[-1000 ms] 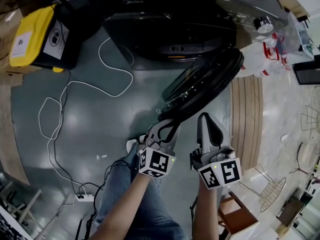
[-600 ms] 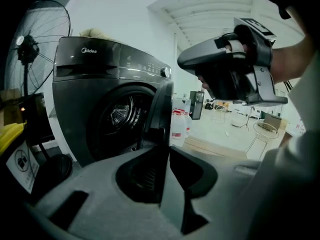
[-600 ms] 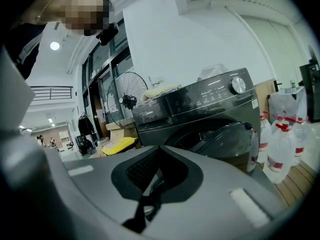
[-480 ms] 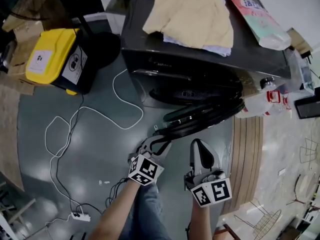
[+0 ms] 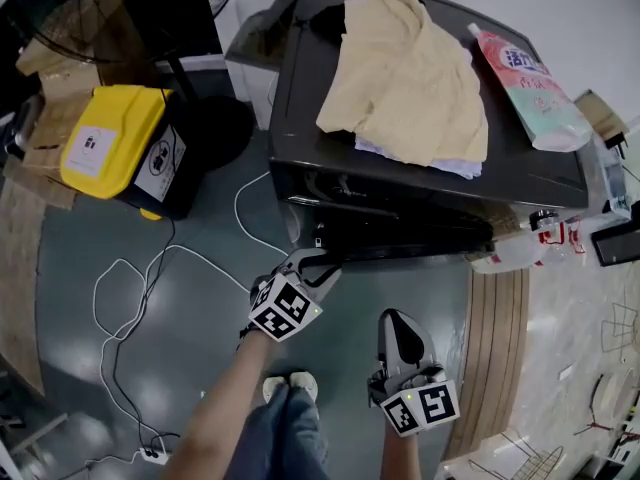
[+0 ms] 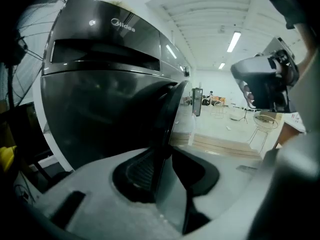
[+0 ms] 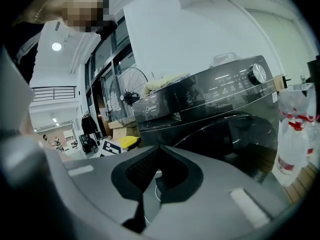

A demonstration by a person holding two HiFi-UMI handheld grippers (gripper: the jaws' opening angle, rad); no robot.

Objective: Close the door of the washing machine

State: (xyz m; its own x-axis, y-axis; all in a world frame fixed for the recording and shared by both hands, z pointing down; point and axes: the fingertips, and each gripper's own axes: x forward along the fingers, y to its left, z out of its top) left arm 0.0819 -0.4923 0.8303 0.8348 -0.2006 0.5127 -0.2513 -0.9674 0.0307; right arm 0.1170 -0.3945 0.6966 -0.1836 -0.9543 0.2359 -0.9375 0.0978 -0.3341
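The dark grey washing machine stands ahead, and its round door lies almost flat against its front. My left gripper is at the door's left edge. In the left gripper view the thin door edge runs up between the jaws of the left gripper, which are opening, with a gap beside one pad. My right gripper hangs back from the machine, shut and holding nothing. The right gripper view shows the machine's front beyond the closed tips of the right gripper.
A yellow cloth and a detergent pouch lie on the machine's top. A yellow and black case stands to the left. A white cable trails over the floor. Plastic bottles sit at the machine's right.
The door has swung from wide open to nearly against the machine's front. My left gripper travelled with its edge toward the machine, and the right gripper followed a little.
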